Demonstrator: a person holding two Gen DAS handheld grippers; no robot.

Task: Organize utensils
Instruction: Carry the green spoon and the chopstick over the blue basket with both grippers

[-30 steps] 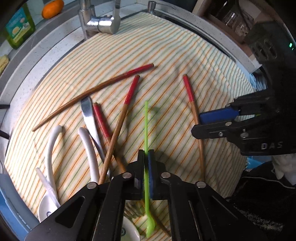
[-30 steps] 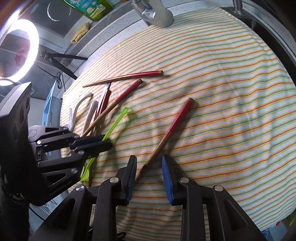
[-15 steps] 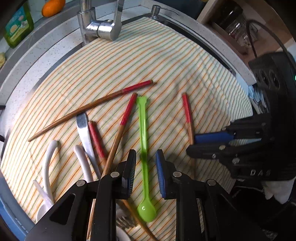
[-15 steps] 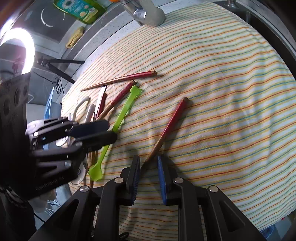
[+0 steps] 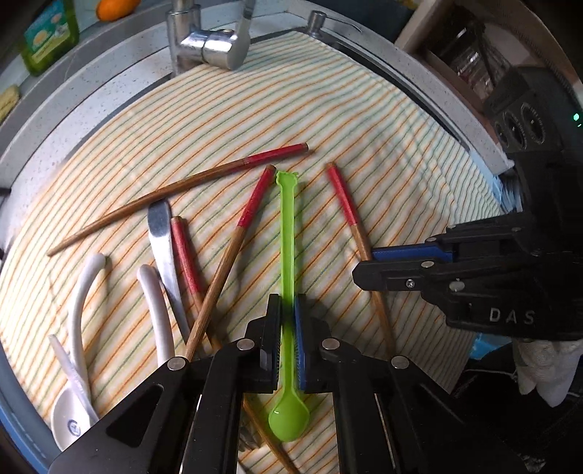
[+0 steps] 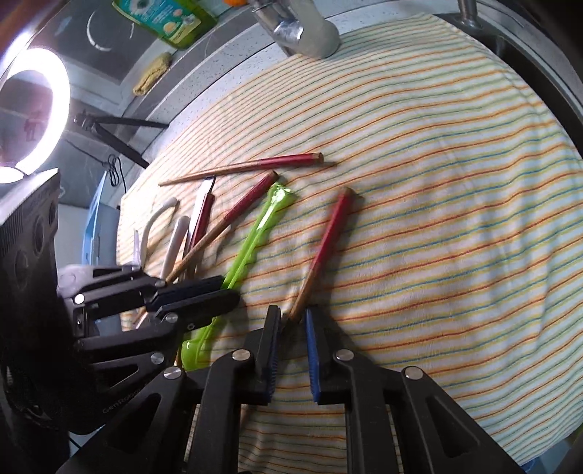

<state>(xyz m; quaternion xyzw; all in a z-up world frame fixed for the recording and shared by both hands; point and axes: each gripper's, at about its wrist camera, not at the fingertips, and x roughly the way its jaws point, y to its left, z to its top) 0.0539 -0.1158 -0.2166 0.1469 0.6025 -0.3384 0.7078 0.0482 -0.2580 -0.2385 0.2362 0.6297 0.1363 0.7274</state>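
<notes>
A green plastic spoon (image 5: 286,255) lies on the striped cloth (image 5: 255,109). My left gripper (image 5: 287,310) is shut on its handle; it also shows in the right wrist view (image 6: 233,291). My right gripper (image 6: 291,321) is open, its jaws on either side of the thin end of a red-tipped wooden chopstick (image 6: 322,251), which also shows in the left wrist view (image 5: 349,218). Three more red-tipped chopsticks (image 5: 233,251), a metal utensil handle (image 5: 162,237) and white spoons (image 5: 83,291) lie in a heap at the left.
A chrome faucet (image 5: 211,40) stands at the far edge of the cloth. A green soap bottle (image 5: 47,32) and an orange (image 5: 113,7) stand on the counter behind. A ring light (image 6: 32,109) stands off to the left. The cloth's right half (image 6: 455,218) holds no utensils.
My left gripper let the green spoon down onto the cloth, opened, and has now shut on its handle again. My right gripper moved closer around the chopstick's thin end and stays open.
</notes>
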